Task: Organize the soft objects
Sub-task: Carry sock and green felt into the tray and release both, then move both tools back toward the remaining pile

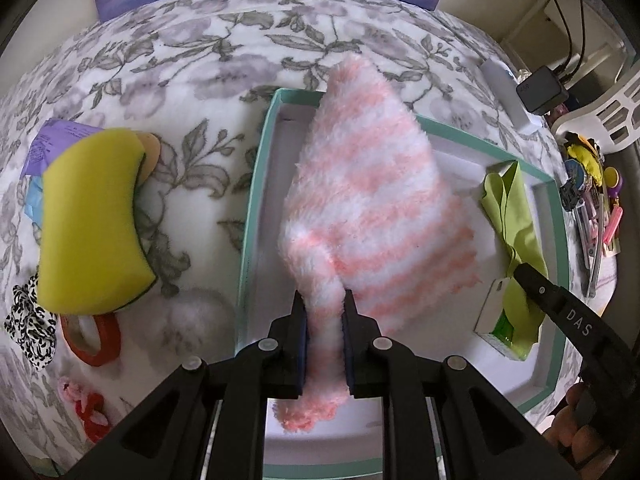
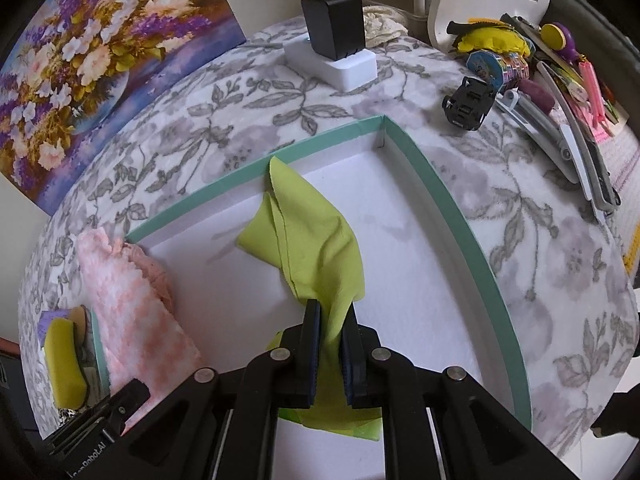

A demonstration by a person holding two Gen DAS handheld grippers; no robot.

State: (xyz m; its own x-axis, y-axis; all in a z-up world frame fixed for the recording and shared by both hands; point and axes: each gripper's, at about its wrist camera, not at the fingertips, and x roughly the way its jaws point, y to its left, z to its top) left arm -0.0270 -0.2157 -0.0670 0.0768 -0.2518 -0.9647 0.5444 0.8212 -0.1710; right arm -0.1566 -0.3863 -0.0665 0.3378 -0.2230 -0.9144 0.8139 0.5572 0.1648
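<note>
My left gripper (image 1: 323,300) pinches the fluffy pink-and-white sock (image 1: 372,200) by one bunched end, its pads pressed into the pile, and the rest of the sock drapes forward over the teal-rimmed box (image 1: 256,184), reaching past the far rim. My right gripper (image 2: 330,312) is clamped on the green cloth (image 2: 316,240), which spills ahead of the fingers onto the white floor of the same box (image 2: 460,220). Only the left view shows what lies outside the box on the flowered blanket (image 1: 180,60): a yellow sponge (image 1: 92,224), a red tape ring (image 1: 94,340) and a black-and-white scrunchie (image 1: 30,328). It also catches my right gripper from the side as a dark arm (image 1: 560,304) reaching the cloth, with a small green-and-white packet (image 1: 502,320) beneath. The right view alone gives the flower painting (image 2: 100,68) in full, the black charger (image 2: 334,26) on its white block, a small black toy car (image 2: 468,102), and the heap of clips and trinkets (image 2: 552,92) by the white basket. There the sock shows only as a pink strip (image 2: 132,312) at the left edge, and the sponge is a small yellow patch (image 2: 64,364). The packet is mostly hidden under the cloth, so I cannot read it. The sock's tail end below my left pads is blurred.
</note>
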